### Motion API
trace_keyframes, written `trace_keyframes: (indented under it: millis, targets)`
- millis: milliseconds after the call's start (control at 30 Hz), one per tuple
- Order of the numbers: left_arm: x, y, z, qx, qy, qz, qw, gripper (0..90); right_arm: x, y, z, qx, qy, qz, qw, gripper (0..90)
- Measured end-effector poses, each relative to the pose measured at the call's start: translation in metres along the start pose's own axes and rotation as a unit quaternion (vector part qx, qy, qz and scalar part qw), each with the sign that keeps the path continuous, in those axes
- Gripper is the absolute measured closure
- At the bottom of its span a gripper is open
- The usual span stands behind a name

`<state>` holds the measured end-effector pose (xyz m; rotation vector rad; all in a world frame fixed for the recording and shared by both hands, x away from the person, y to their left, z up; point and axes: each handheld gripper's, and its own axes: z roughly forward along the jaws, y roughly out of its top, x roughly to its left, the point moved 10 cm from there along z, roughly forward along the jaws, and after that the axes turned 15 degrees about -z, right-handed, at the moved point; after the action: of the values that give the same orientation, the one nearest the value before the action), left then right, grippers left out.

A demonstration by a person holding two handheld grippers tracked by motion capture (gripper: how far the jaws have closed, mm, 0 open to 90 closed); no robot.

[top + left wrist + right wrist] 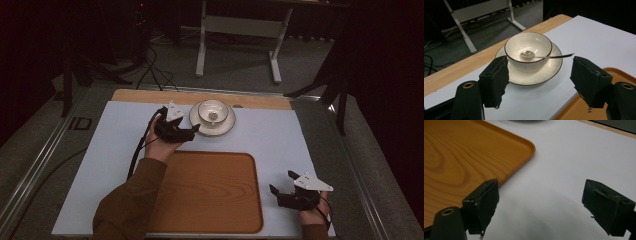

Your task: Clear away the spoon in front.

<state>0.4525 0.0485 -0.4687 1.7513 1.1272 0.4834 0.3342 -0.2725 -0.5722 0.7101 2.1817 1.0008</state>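
**Left tool reaches for a bowl set; nothing moved to the tray yet**

The left tool (pixel 192 131) hangs just beside a white plate (pixel 196 119) at the far middle of the table (pixel 100 145). Its two black jaws stand wide apart with nothing between them. In the left gripper view the pads (pixel 500 77) frame the near rim of the plate (pixel 541 75) without touching it. The person's left hand (pixel 159 145) and brown sleeve (pixel 130 200) come in from the near edge.

The plate carries a white bowl (pixel 529 50) with a thin dark rim, standing upright in its middle. In the bowl lies a metal spoon (pixel 541 56), its head down in the hollow and its handle sticking out over the rim toward the tray side. The bowl looks otherwise empty.

A wooden tray (pixel 210 190) lies nearer the person, close to the plate but apart from it. It holds nothing.

The right tool (pixel 281 188) rests at the near right of the table, well apart from the bowl. Its jaws are also wide and hold nothing; in the right gripper view they point past a rounded corner of the tray (pixel 474 152).

As a judgement, the work is at its start: the grasp on the bowl set is not yet made, and lifting and setting it on the tray seem left to do.
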Motion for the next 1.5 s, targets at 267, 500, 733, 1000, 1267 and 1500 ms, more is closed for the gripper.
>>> trace_keyframes:
  millis: [267, 500, 733, 1000, 1267, 1500]
  targets:
    - [-0.005, -0.004, 0.012, 0.014, -0.013, 0.002, 0.9998, 32.7, 0.0, 0.0, 0.0, 0.0, 0.0, 0.0, 1.0, 14.1]
    - [-0.013, -0.007, 0.022, 0.022, -0.023, 0.011, 0.9994, 32.8, 0.0, 0.0, 0.0, 0.0, -0.001, 0.0, 1.0, 14.1]
    - [-0.021, -0.006, 0.028, 0.023, -0.026, 0.023, 0.9991, 33.7, 0.0, 0.0, 0.0, 0.0, 0.0, -0.001, 1.0, 14.1]
    - [-0.028, -0.008, 0.042, 0.032, -0.02, 0.039, 0.9985, 38.6, 0.0, 0.0, 0.0, 0.001, 0.0, -0.001, 1.0, 14.1]
    - [-0.031, -0.009, 0.053, 0.038, -0.01, 0.053, 0.9978, 39.7, -0.001, -0.001, 0.0, 0.001, -0.001, 0.0, 1.0, 14.2]
    - [-0.03, -0.015, 0.067, 0.045, 0.002, 0.063, 0.997, 41.3, -0.001, -0.001, -0.001, 0.001, -0.002, 0.0, 1.0, 14.3]
